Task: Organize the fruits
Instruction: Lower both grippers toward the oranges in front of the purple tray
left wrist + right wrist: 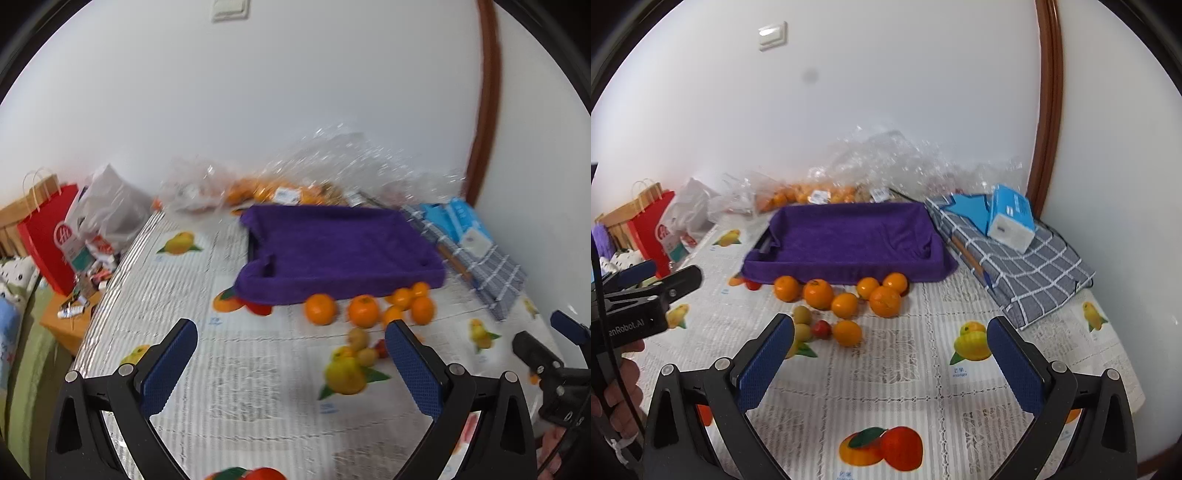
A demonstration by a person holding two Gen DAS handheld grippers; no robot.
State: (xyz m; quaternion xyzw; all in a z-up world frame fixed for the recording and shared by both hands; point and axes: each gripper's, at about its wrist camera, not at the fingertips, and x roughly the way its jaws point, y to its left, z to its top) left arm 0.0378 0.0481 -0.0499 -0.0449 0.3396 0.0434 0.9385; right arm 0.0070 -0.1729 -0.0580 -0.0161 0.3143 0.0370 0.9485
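A tray lined with a purple towel (332,251) (849,232) stands at the back of the table, with no fruit seen inside. Several oranges (364,311) (884,301) lie loose along its front edge. Just nearer are two small yellow-green fruits (358,339) (802,314) and a small red fruit (822,328). Another red fruit (258,308) peeks out at the tray's left corner. My left gripper (291,343) (670,273) hovers open and empty, short of the fruits. My right gripper (890,339) (545,330) is open and empty too, on the right.
Clear plastic bags holding more oranges (812,194) lie against the wall behind the tray. A grey checked cloth bundle (1034,266) with a blue tissue pack (1012,216) sits right of it. A red paper bag (48,236) and a white bag stand left. The tablecloth (905,369) bears printed fruits.
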